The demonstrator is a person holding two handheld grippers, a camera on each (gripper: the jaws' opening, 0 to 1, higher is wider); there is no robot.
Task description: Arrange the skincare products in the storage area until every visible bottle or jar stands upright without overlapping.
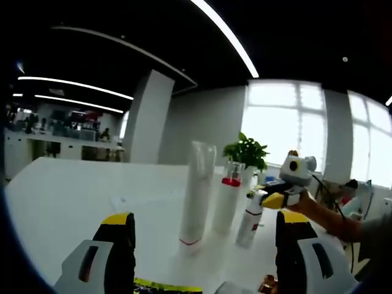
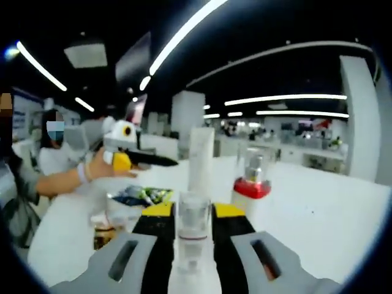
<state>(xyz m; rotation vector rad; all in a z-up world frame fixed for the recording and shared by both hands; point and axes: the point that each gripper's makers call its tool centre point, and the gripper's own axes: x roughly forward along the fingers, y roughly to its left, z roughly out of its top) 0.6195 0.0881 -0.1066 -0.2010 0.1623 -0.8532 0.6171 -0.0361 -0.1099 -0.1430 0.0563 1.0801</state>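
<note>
Starting with the left gripper view: I'm keeping my left gripper (image 1: pixel 205 242) hanging back with its jaws spread wide and nothing between them, basically parked low over the white table (image 1: pixel 67 196) so it isn't crowding the lineup. From here the tall white tube (image 1: pixel 197 195) is standing upright on its cap end, the red-collared bottle (image 1: pixel 228 199) is upright just beside it, and the small clear-capped bottle (image 1: pixel 251 222) is sitting a bit nearer, none of them overlapping as far as I can tell. My right gripper (image 1: pixel 272 199) is coming in from the right with its yellow-tipped jaws around the top of that small bottle, which makes sense since a grip near the cap is what keeps it vertical while it's being set. A potted plant (image 1: pixel 246 152) is sitting behind them. Now the right gripper view: the jaws are clamped on the small clear-capped bottle, which is filling the gap between them dead centre and looking upright. Beyond it the tube and the red-collared bottle are standing well apart. There's some packaging clutter (image 2: pixel 138 196) lying on the table to the left, under my left gripper. I'd say the job is nearly wrapped up, assuming nothing else is lying down out of frame.
</note>
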